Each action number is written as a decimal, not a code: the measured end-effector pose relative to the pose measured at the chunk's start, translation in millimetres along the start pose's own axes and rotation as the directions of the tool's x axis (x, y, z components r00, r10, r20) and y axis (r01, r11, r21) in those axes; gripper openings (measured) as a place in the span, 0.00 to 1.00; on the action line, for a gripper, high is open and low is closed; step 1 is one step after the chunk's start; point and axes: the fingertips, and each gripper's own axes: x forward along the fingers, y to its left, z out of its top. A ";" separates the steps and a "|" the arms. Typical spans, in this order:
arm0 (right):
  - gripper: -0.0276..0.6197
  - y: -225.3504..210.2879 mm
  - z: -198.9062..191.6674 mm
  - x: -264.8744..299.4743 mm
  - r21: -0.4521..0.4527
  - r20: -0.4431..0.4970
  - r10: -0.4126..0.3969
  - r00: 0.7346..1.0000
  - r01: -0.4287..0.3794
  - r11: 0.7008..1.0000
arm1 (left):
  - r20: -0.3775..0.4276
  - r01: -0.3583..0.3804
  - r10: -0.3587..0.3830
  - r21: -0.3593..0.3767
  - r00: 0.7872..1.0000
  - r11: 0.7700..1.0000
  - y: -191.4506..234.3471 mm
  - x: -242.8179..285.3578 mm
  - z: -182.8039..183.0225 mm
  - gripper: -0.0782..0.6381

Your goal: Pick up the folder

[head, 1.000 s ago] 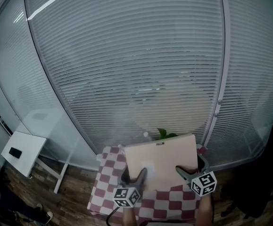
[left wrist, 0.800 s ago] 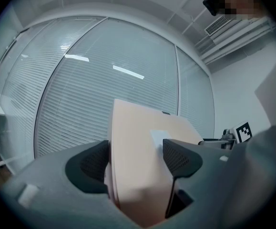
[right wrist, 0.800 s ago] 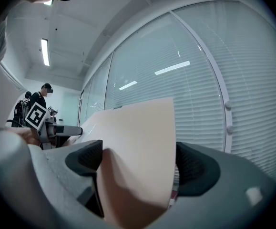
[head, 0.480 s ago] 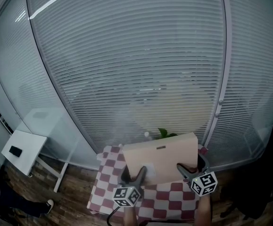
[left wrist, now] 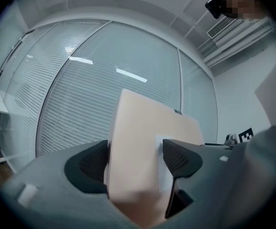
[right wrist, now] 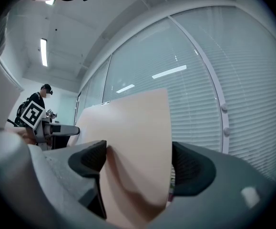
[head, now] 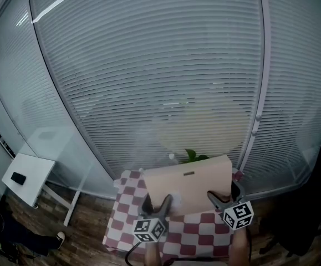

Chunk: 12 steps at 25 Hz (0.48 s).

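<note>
The folder [head: 189, 183] hangs tilted above the checkered surface [head: 121, 218]. It is clamped between the left tool's [head: 156, 203] jaws and pinched by the right tool [head: 224, 194], whose jaws have just been closing.

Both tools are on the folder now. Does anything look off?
The jaws of the right tool have just been closing on the folder; its cover is dented inward at the left pad. Nothing else stands out.

The left tool [head: 157, 203] and just-closing right tool [head: 225, 195] grip the beige folder [head: 190, 183] above the checkered table [head: 121, 216].
</note>
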 end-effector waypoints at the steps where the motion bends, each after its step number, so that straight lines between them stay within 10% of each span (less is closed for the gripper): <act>1: 0.71 -0.6 0.4 -0.4 0.000 0.002 0.001 1.000 -0.001 1.000 | 0.002 0.001 -0.001 0.003 1.000 1.000 -1.0 0.2 0.7 0.60; 12: 0.71 -0.3 -0.7 -3.6 0.006 -0.004 0.000 1.000 0.000 1.000 | -0.003 0.001 -0.001 0.011 1.000 1.000 -3.6 -2.8 0.1 0.60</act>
